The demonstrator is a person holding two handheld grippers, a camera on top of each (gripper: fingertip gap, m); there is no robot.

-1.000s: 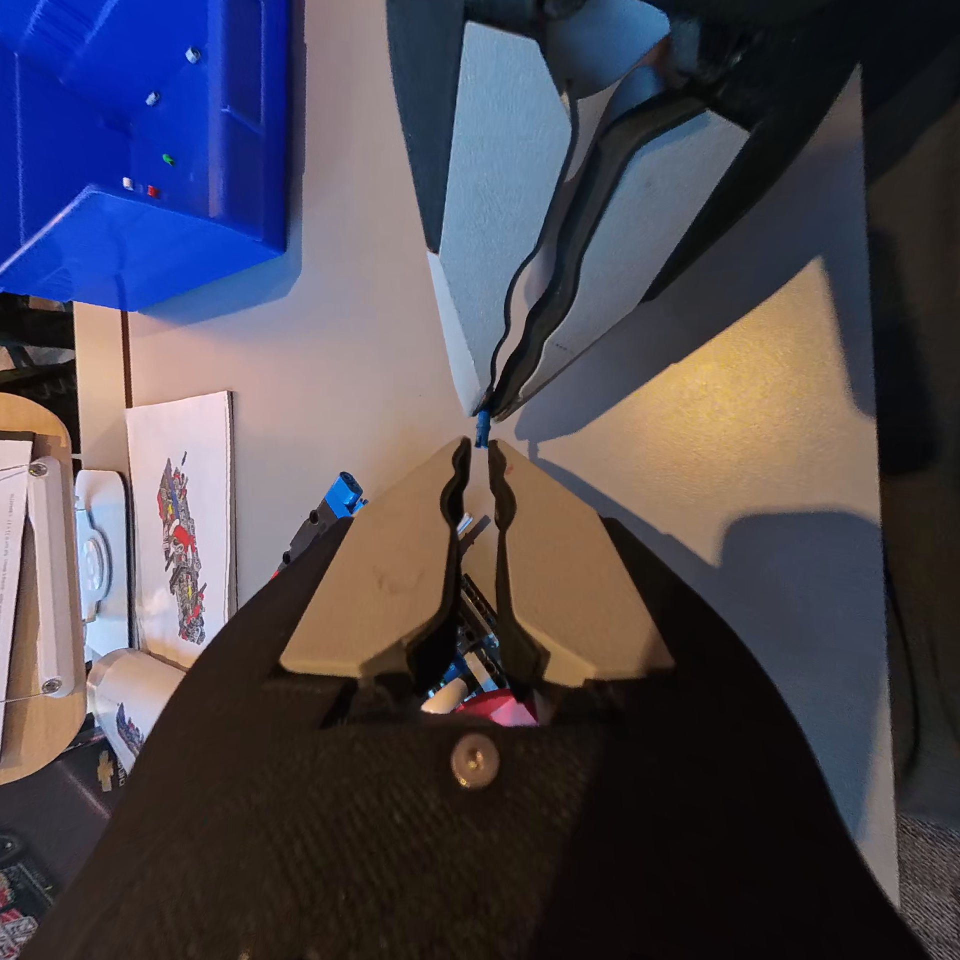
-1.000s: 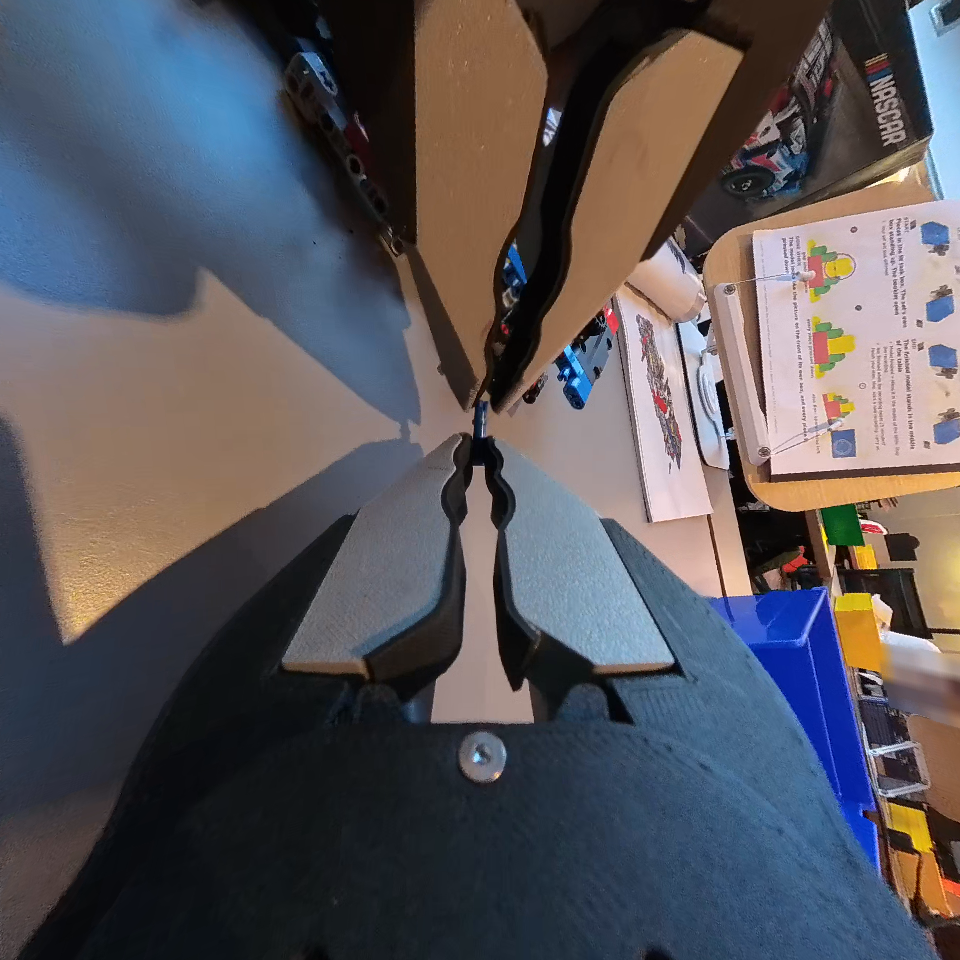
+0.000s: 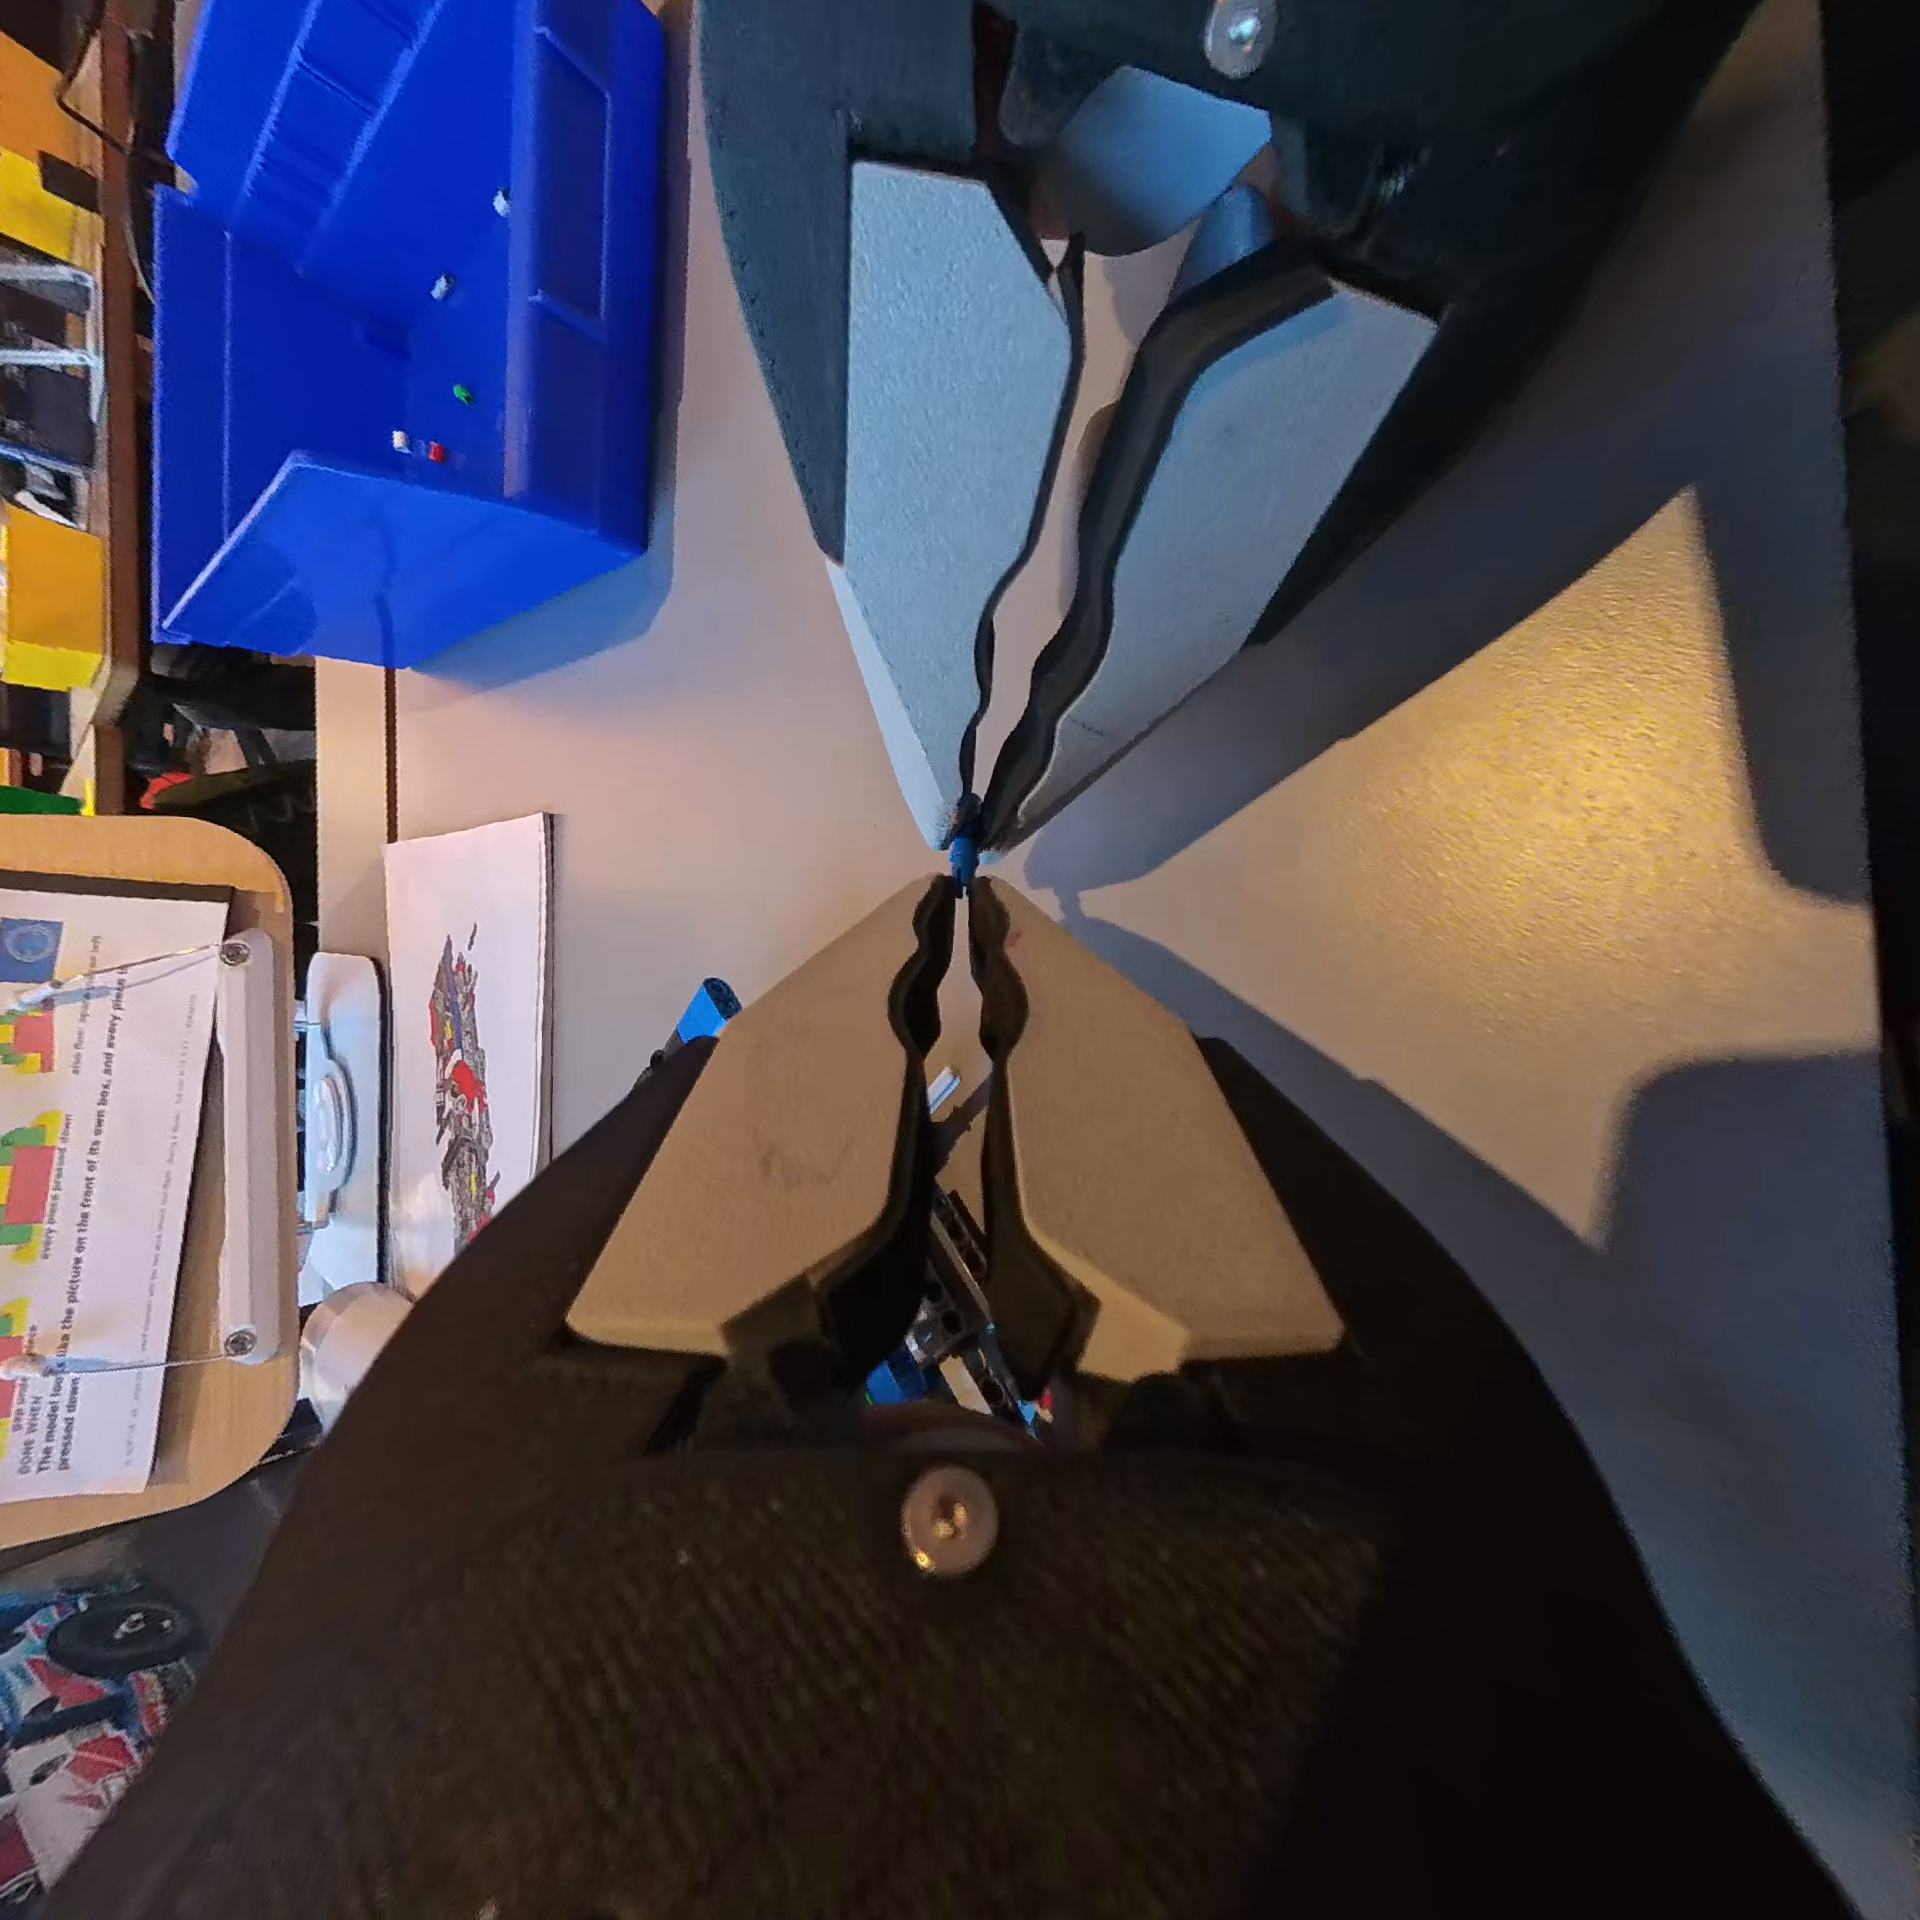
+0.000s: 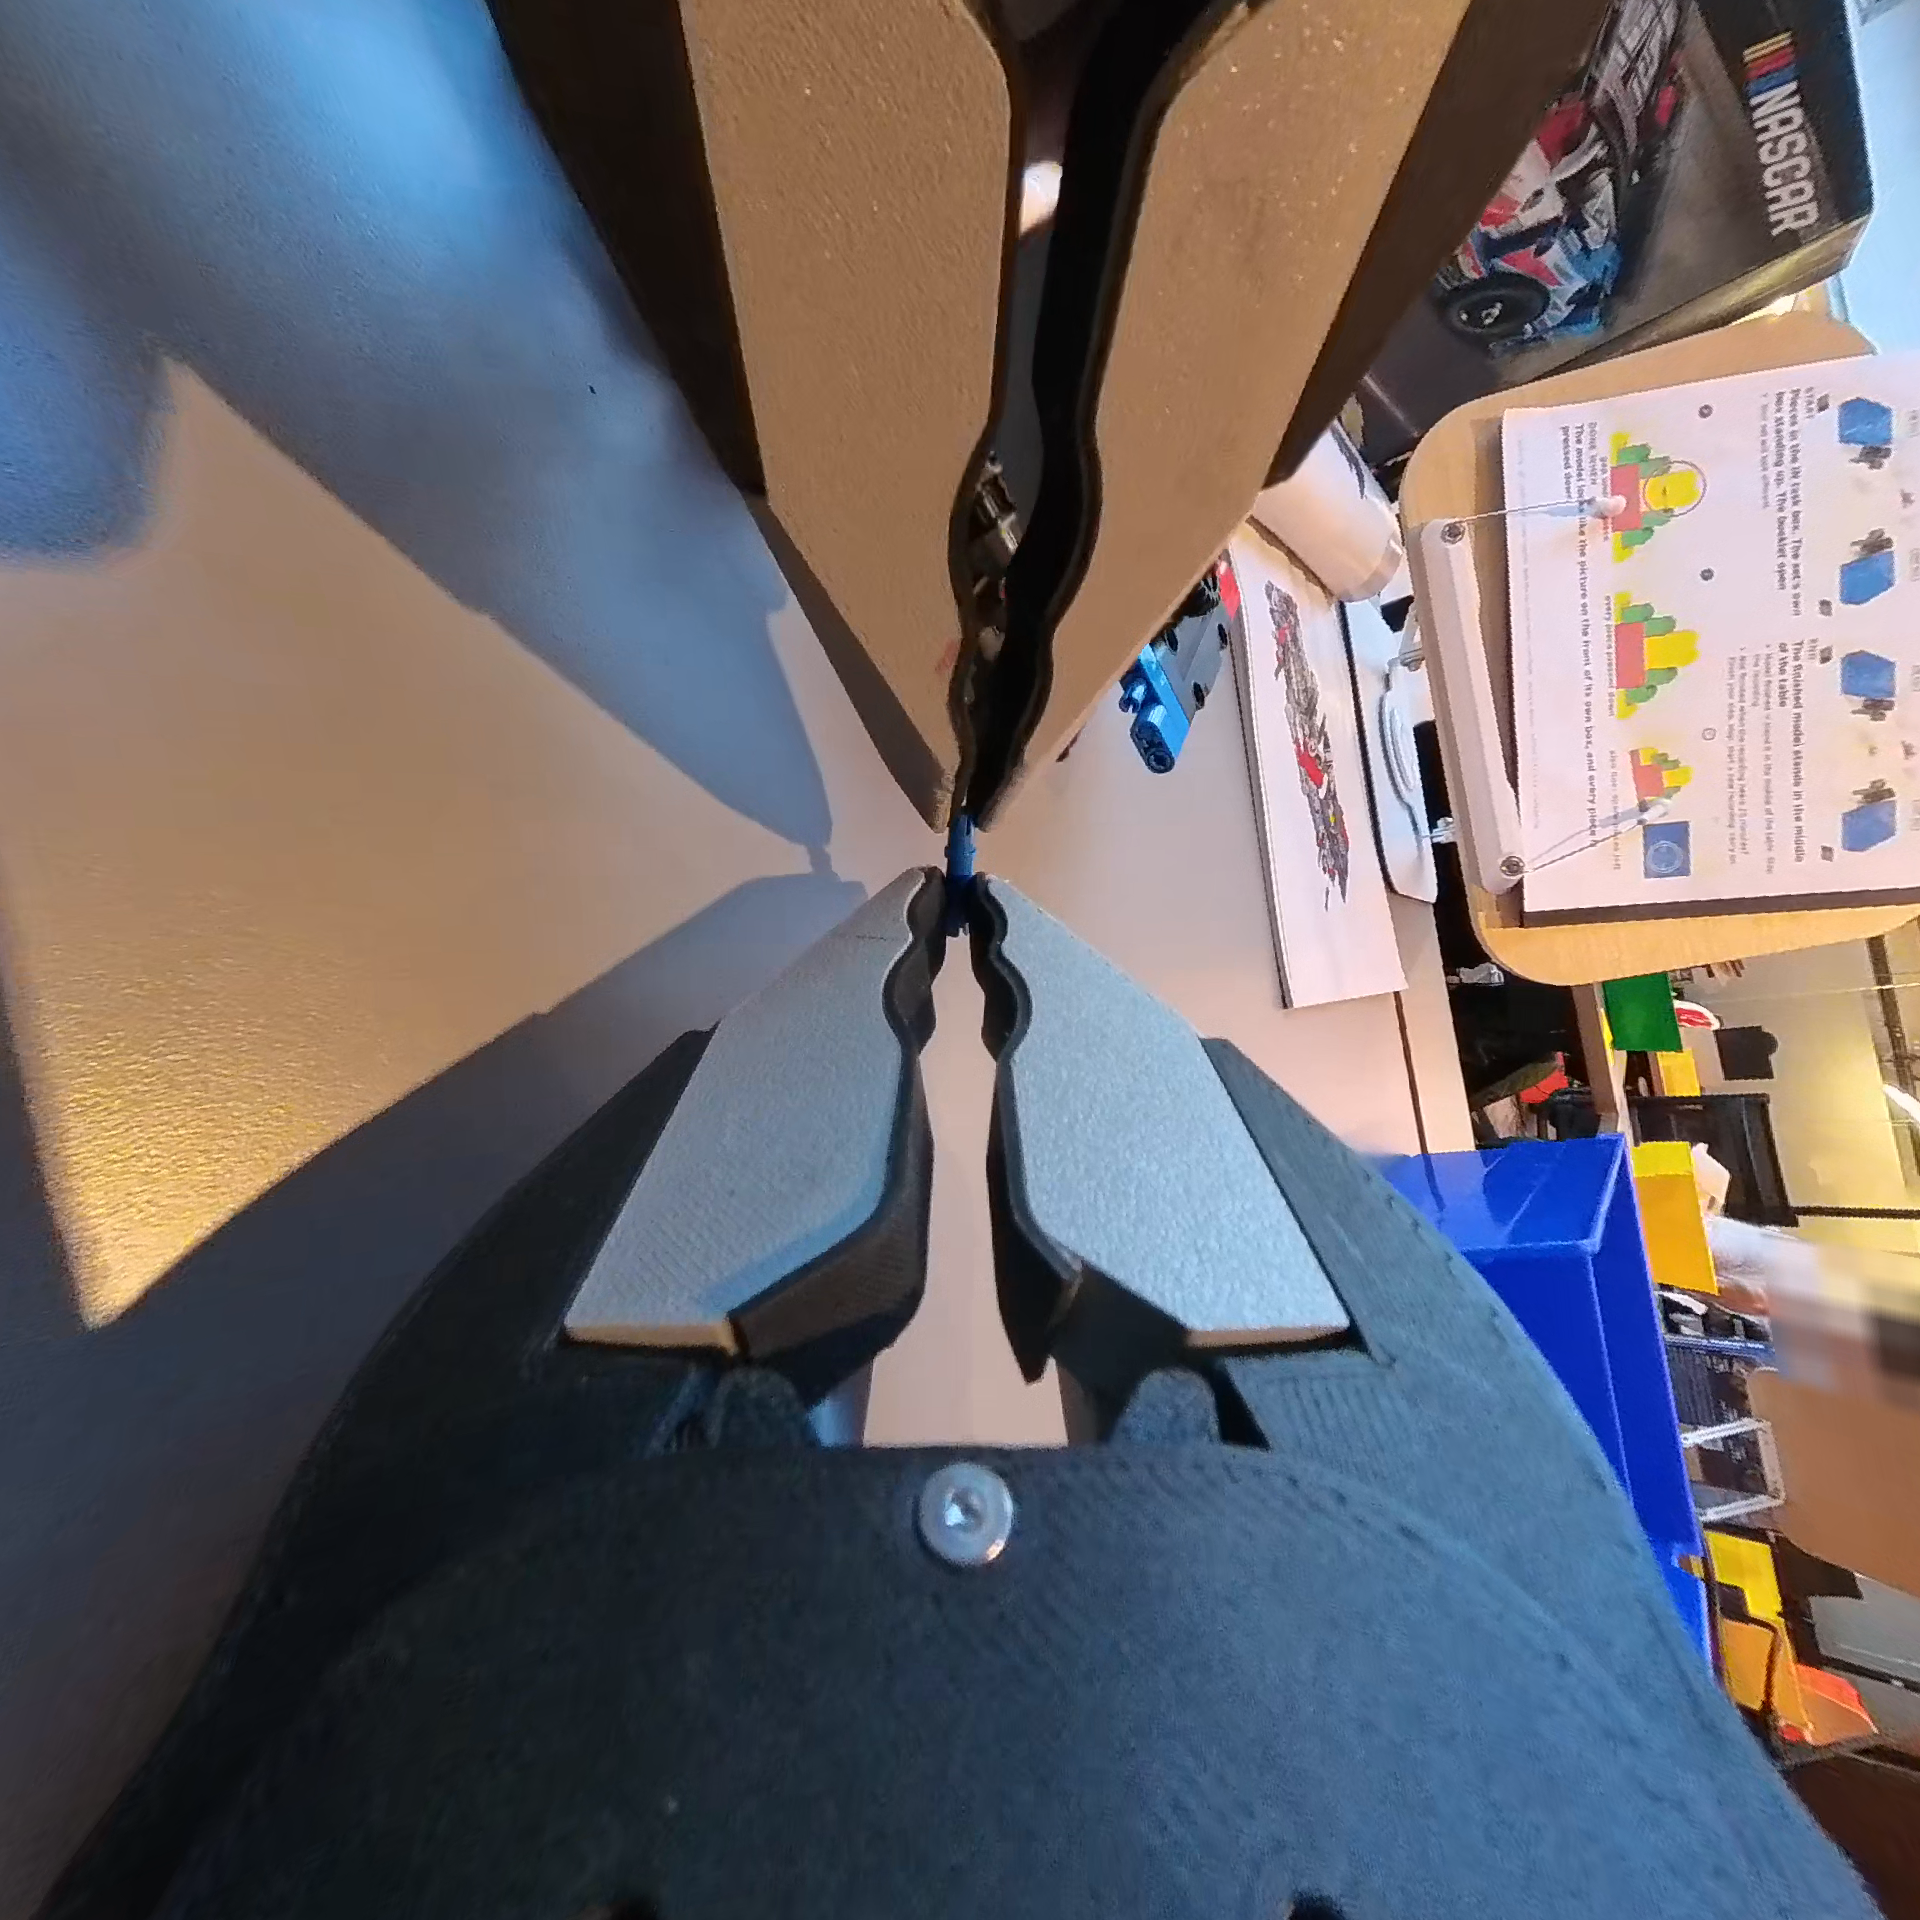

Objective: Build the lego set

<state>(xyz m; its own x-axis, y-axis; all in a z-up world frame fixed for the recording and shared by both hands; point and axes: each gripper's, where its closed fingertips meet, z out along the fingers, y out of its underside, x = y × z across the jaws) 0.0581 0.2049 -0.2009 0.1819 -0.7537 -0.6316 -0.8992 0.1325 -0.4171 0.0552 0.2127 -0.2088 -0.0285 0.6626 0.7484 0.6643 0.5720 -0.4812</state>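
A small blue Lego pin hangs above the table between two grippers that meet tip to tip. My left gripper is shut on its near end. My right gripper comes in from the top of the left wrist view. In the right wrist view my right gripper pinches the pin, and the left gripper grips its far end. A partly built black and blue Lego model lies under the left gripper and also shows in the right wrist view.
A blue bin with a few tiny pieces stands on the white table. The instruction booklet, a wooden board with a printed sheet and the set's box lie along one table side. The tips of both grippers are at nearly the same place.
My left gripper's fingertips have narrowed from a small gap onto the blue pin. The right gripper still holds the pin, and the two stay tip to tip.
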